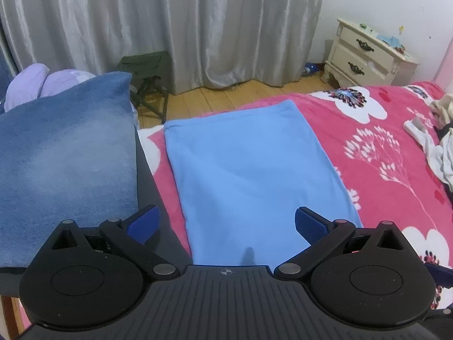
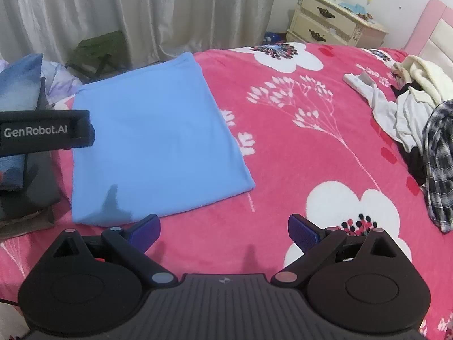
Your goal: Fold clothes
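A light blue folded garment [image 1: 249,170] [image 2: 153,141] lies flat on the pink flowered bedspread [image 1: 382,153] [image 2: 297,147]. My left gripper [image 1: 226,223] hovers open over the garment's near edge, nothing between its blue pads. My right gripper [image 2: 223,231] is open too, above bare bedspread just right of the garment's near corner. The body of the left gripper [image 2: 45,131] shows at the left edge of the right wrist view. A heap of unfolded clothes [image 2: 419,113] [image 1: 436,141], white, cream and plaid, lies at the far right of the bed.
A blue folded cloth [image 1: 65,155] rests on a dark stack at the bed's left side. Behind the bed are grey curtains [image 1: 170,28], a green folding stool [image 1: 147,85], wooden floor and a cream nightstand [image 1: 365,53]. A pink headboard [image 2: 436,31] stands far right.
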Demonstrator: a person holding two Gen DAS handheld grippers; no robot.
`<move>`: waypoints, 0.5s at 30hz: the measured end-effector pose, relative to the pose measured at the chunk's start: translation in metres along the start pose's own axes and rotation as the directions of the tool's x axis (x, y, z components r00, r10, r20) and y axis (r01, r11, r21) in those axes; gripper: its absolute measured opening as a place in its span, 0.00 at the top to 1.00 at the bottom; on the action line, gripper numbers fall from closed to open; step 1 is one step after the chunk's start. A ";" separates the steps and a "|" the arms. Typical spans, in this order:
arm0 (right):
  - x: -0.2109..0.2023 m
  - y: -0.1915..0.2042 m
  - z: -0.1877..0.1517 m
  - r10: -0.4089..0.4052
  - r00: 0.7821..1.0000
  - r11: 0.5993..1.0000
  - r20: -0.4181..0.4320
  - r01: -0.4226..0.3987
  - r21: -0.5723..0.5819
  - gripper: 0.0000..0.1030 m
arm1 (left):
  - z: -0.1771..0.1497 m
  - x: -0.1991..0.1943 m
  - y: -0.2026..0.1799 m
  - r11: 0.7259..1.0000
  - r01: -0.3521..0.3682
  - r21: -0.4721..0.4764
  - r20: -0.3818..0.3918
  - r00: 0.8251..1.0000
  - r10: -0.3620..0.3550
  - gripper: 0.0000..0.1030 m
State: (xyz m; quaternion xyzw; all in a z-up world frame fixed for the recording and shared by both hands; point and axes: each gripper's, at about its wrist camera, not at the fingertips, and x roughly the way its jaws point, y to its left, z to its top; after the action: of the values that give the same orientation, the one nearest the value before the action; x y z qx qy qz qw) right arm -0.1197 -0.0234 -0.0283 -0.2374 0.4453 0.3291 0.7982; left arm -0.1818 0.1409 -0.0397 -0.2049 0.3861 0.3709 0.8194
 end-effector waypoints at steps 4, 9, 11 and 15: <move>-0.002 -0.002 0.003 -0.006 1.000 1.000 0.013 0.006 0.008 0.04 | 0.000 -0.001 -0.002 1.000 -0.002 0.014 0.002 1.000 0.002 0.00; -0.002 -0.001 0.006 -0.008 1.000 1.000 0.021 0.008 0.000 0.04 | 0.000 0.000 -0.004 0.999 -0.019 0.028 0.003 1.000 0.019 0.00; -0.001 0.001 0.007 -0.010 1.000 1.000 0.021 0.010 -0.010 0.04 | 0.000 0.000 -0.005 0.999 -0.018 0.031 0.003 1.000 0.018 0.00; -0.001 0.003 0.008 -0.011 1.000 1.000 0.022 0.012 -0.024 0.04 | 0.000 -0.002 -0.003 0.999 -0.019 0.027 0.012 1.000 0.018 0.00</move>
State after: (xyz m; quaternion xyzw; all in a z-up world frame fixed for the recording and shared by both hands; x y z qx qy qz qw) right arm -0.1177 -0.0167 -0.0240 -0.2459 0.4310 0.3325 0.8020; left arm -0.1800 0.1379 -0.0378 -0.1880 0.3883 0.3743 0.8208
